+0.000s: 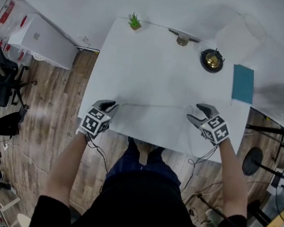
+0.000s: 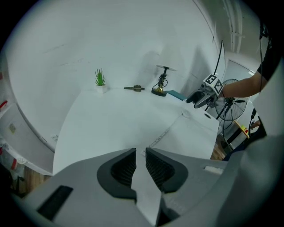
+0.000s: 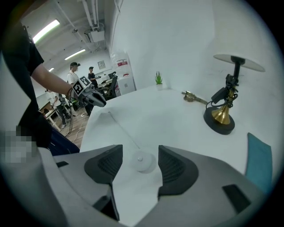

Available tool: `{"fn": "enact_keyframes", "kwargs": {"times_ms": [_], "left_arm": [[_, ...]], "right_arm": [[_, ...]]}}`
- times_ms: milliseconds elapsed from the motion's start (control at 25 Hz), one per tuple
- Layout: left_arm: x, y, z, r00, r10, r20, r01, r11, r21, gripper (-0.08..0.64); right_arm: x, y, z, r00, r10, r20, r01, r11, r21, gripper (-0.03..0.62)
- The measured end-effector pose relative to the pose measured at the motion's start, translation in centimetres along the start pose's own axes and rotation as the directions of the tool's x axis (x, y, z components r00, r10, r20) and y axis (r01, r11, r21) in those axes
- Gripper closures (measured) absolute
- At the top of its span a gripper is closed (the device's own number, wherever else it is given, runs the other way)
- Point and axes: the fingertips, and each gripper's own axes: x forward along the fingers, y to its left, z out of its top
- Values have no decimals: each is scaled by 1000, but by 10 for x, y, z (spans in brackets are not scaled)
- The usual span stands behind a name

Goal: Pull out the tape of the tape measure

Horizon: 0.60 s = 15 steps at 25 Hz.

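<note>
Jaws of the left gripper (image 1: 110,105) stand a narrow gap apart with nothing pressed between the pads; only bare bench surface shows through the gap. Jaws of the right gripper (image 1: 198,115) stand wide apart over the small round white tape measure case (image 3: 141,160), which lies flat on the white rectangular bench (image 1: 152,70) between them, touched by neither pad.

From the case, the thin pale tape (image 1: 153,105) lies drawn out flat across the near part of the bench, running in a straight line toward the left gripper. Its free end rests on the surface just beyond the left jaw tips, as the left gripper view shows. Both grippers point downward at the near edge of the bench, one at each end of the tape.

Along the far edge stand a small green potted plant (image 1: 135,21) and a lamp-like stand with a round black base and brass stem (image 1: 211,60). A teal rectangular pad (image 1: 243,83) lies flat near the bench's right edge, well apart from the tape. Wooden plank flooring (image 1: 53,125) shows to the left of the bench.
</note>
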Motion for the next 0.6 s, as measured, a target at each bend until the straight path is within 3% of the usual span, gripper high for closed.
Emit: {"fn": "enact_keyframes", "kwargs": {"times_ms": [120, 240, 400, 600], "left_arm": [[-15, 0, 12, 999, 16, 46, -17, 1000, 4, 497], [-35, -2, 35, 993, 27, 117, -30, 999, 17, 497], [-61, -7, 74, 973, 52, 224, -61, 998, 30, 505], [-98, -15, 122, 933, 88, 348, -99, 995, 13, 512]], "right_arm": [[-19, -3, 18, 995, -64, 75, 64, 998, 4, 401], [-44, -8, 45, 971, -142, 195, 134, 990, 52, 462], [-80, -12, 77, 915, -248, 318, 230, 969, 94, 542], [-122, -8, 111, 833, -329, 444, 299, 944, 140, 570]]}}
